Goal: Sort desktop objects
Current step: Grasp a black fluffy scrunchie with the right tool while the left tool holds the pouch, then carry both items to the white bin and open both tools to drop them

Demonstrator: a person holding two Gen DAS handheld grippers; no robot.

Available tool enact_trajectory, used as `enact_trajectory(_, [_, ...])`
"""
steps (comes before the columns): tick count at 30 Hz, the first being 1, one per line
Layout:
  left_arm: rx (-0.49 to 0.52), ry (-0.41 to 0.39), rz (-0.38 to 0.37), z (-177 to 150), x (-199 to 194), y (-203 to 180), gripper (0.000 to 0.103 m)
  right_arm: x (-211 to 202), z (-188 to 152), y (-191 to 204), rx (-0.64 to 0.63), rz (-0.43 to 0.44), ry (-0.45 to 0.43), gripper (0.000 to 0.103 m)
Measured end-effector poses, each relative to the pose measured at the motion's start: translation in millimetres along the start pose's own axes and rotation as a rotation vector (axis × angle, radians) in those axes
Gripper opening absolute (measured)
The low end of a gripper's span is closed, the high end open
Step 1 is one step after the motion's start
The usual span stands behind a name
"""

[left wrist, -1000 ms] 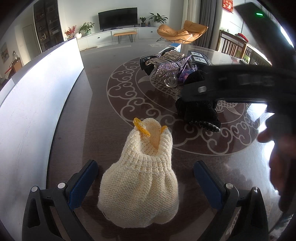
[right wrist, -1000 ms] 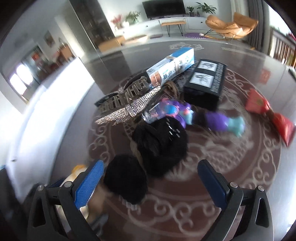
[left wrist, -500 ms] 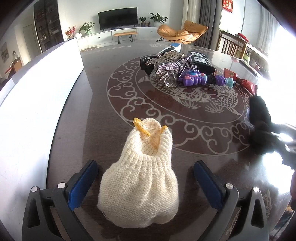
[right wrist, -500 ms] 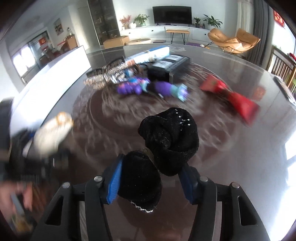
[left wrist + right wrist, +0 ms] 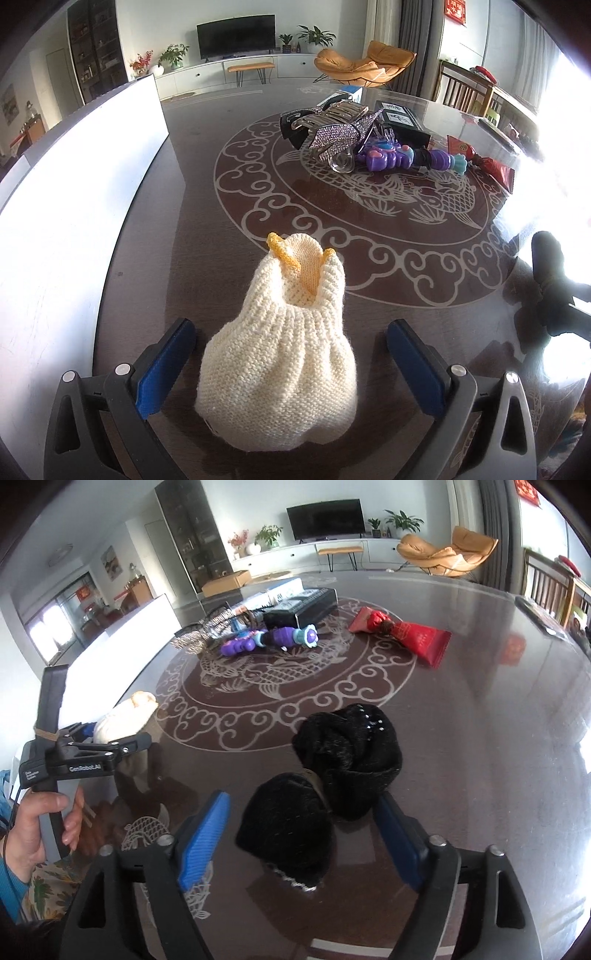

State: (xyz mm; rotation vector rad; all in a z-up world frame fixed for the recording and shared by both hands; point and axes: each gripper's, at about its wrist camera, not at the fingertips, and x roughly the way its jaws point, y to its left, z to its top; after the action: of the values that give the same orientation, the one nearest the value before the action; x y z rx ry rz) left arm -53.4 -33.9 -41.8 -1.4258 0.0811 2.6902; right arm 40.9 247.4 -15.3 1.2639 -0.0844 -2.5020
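Now we've got the right hand-held gripper (image 5: 301,834) w/ its blue pads (image 5: 201,840) apart; its jaws have just been opening, and the black knit item (image 5: 321,786) lies on the tabletop (image 5: 498,738) between them, no pad pressing it. One lobe of it sits right btwn the pads, the other, w/ small shiny beads, just ahead and a bit to the right.

Our left hand-held gripper (image 5: 291,363) is also spread wide, pads clear of the cream knit hat (image 5: 284,373) lying btwn them; its yellow-trimmed opening points away from the gripper.

Well ahead of both grippers, the rest is piled together: purple toy (image 5: 269,638), rhinestone hair clip (image 5: 343,134), black box (image 5: 301,607) and, off to the right of that, a red packet (image 5: 417,638). A white board (image 5: 74,206) stands along the left side of the left gripper. In the right wrist view a hand (image 5: 35,829) grips the left gripper's handle.
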Motion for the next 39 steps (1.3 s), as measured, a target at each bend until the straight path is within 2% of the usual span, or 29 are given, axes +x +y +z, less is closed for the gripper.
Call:
enact_trajectory(4, [0.008,0.007,-0.009,-1,0,0,0.103,-14,3,-5,0.001,-0.004,-0.043,0.087])
enact_trajectory(6, [0.049,0.029,-0.031,-3,-2,-1,0.103,-20,5,-13,0.013,-0.021,-0.037,0.089])
enact_trajectory(10, [0.125,0.123,-0.070,-1,-4,-6,0.103,-17,8,-15,0.011,-0.012,0.023,0.091])
enact_trajectory(12, [0.131,0.121,-0.074,2,-2,-7,0.103,-2,11,-8,0.001,-0.044,0.083,0.091])
enact_trajectory(15, [0.133,0.094,-0.077,6,1,-4,0.103,23,16,4,-0.005,-0.082,0.107,0.091])
enact_trajectory(16, [0.127,0.084,-0.067,6,0,-2,0.100,31,17,5,0.005,-0.104,0.113,0.091])
enact_trajectory(17, [0.116,0.064,-0.063,5,-3,0,0.075,37,18,7,0.011,-0.119,0.112,0.090])
enact_trajectory(18, [0.104,0.031,-0.059,5,-11,4,0.042,38,19,10,-0.011,-0.141,0.091,0.072])
enact_trajectory(19, [0.102,0.034,-0.061,3,-14,5,0.042,37,19,12,-0.034,-0.168,0.080,0.049])
enact_trajectory(20, [0.098,0.035,-0.066,0,-16,6,0.041,36,18,13,-0.046,-0.168,0.076,0.044])
enact_trajectory(22, [0.082,0.011,-0.088,-11,-28,7,0.041,26,16,9,-0.027,-0.132,0.066,0.041])
enact_trajectory(23, [0.063,0.004,-0.099,-16,-33,7,0.041,19,15,9,-0.033,-0.140,0.052,0.041])
enact_trajectory(25, [-0.020,-0.019,-0.174,-24,-50,11,0.041,2,15,12,-0.052,-0.137,0.023,0.041])
enact_trajectory(28, [-0.088,-0.073,-0.247,-24,-80,8,0.041,-15,24,23,-0.062,-0.095,0.018,0.041])
enact_trajectory(30, [-0.107,-0.135,-0.283,-20,-110,12,0.041,-23,36,42,-0.095,-0.063,0.008,0.041])
enact_trajectory(33, [-0.127,-0.226,-0.279,-18,-156,34,0.041,-32,55,82,-0.154,-0.005,-0.019,0.041])
enact_trajectory(36, [-0.161,-0.286,-0.216,-16,-191,78,0.041,-36,79,139,-0.223,0.089,-0.056,0.041])
enact_trajectory(38, [-0.205,-0.303,-0.152,-17,-206,118,0.041,-34,96,183,-0.273,0.160,-0.075,0.041])
enact_trajectory(39, [-0.232,-0.306,-0.090,-20,-211,144,0.041,-32,104,207,-0.301,0.194,-0.084,0.041])
